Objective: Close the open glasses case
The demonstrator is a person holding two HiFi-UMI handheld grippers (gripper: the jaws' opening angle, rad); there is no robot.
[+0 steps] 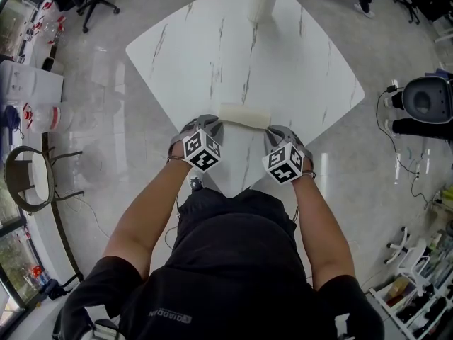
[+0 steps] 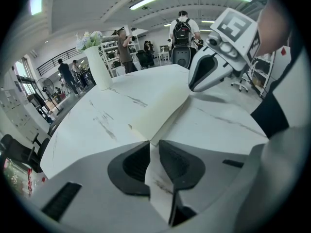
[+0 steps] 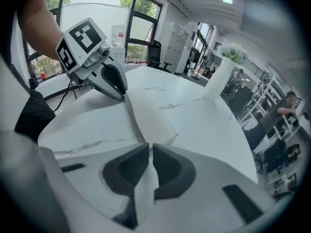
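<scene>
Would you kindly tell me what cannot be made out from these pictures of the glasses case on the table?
Inside of the glasses case: covered by its own cream shell in every view, so its contents are unknown.
Vase: top cut off by the head view's upper edge.
Person with a backpack: small and facing away in the left gripper view, so the hands are hidden by the body.
</scene>
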